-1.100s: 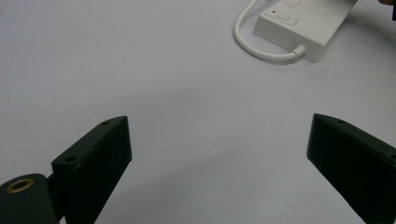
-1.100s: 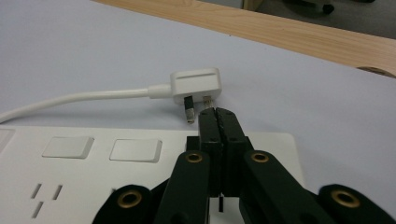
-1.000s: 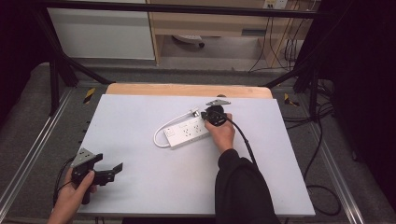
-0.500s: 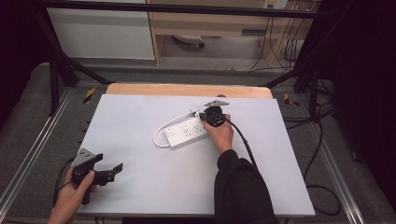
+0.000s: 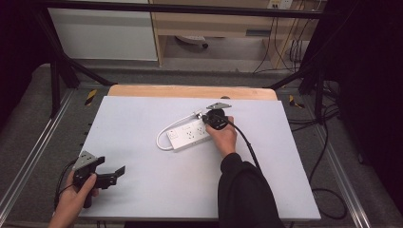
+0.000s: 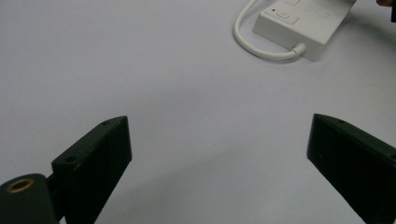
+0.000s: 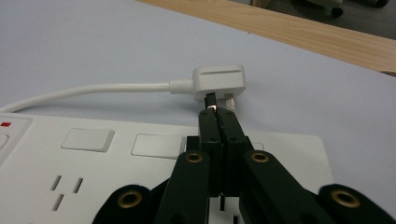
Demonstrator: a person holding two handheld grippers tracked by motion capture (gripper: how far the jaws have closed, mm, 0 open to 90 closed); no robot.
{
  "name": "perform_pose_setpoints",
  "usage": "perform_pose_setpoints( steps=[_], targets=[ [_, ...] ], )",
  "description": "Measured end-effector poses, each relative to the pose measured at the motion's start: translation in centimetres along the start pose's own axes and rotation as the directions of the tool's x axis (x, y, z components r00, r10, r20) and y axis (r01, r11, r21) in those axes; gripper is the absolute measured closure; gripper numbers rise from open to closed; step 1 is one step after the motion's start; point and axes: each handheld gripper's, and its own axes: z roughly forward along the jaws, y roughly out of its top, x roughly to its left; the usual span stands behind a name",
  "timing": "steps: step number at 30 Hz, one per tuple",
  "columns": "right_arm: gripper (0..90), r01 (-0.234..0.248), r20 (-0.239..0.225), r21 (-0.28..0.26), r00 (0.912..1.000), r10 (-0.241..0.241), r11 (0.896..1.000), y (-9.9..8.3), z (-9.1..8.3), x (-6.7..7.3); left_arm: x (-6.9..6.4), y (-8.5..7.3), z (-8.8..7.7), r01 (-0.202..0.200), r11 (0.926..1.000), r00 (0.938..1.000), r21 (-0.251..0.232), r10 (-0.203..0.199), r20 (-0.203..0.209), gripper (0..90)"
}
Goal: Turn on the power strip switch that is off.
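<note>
Black sleeve point(image 5: 244, 190); black brass-screwed fingers point(image 7: 219, 128).

A pale grey-white rectangular board point(image 5: 157, 190) covers a light wooden desk point(image 5: 190, 91), whose bare wood shows as a strip along the far edge. Grey metal rails point(image 5: 344, 190) run beside the desk's left and right edges, over a grey carpeted floor point(image 5: 28, 137). Small yellow-and-black striped markers point(image 5: 90, 96) lie on the floor near the desk's two far corners. Black metal frame bars point(image 5: 62, 71) slant down at both sides, and one runs level across the top. Beyond the far edge stand a white flat-fronted cabinet point(image 5: 102, 33) and a light wooden shelf unit point(image 5: 223, 23). Black cables point(image 5: 285, 47) hang behind the shelf unit, and more trail over the floor at the right. Dark black curtains point(image 5: 370, 85) close both sides.
</note>
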Motion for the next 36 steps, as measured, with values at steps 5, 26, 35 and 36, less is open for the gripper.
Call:
perform_pose_setpoints(
  steps=[5, 26, 35, 36],
  targets=[
    [90.0, -0.005, -0.002, -0.003, 1.0000, 0.005, 1.000, -0.04, 0.01, 0.00, -0.01, 0.00, 0.00, 0.000, 1.0000, 1.0000, 0.000, 0.000, 0.000, 6.7],
    [90.0, -0.005, 0.008, -0.014, 1.0000, 0.005, 1.000, -0.46, 0.18, 0.27, 0.03, -0.06, 0.02, -0.003, 0.9999, 1.0000, 0.010, 0.003, -0.004, 6.7],
    [90.0, 0.000, -0.003, -0.008, 1.0000, 0.000, 1.000, -0.32, 0.22, 0.27, 0.04, -0.12, 0.06, -0.005, 0.9999, 1.0000, 0.016, 0.005, -0.008, 6.7],
    [90.0, 0.002, -0.006, -0.008, 1.0000, -0.002, 1.000, -0.30, 0.19, 0.29, 0.03, -0.13, 0.08, -0.003, 0.9999, 1.0000, 0.015, 0.003, -0.008, 6.7]
  ],
)
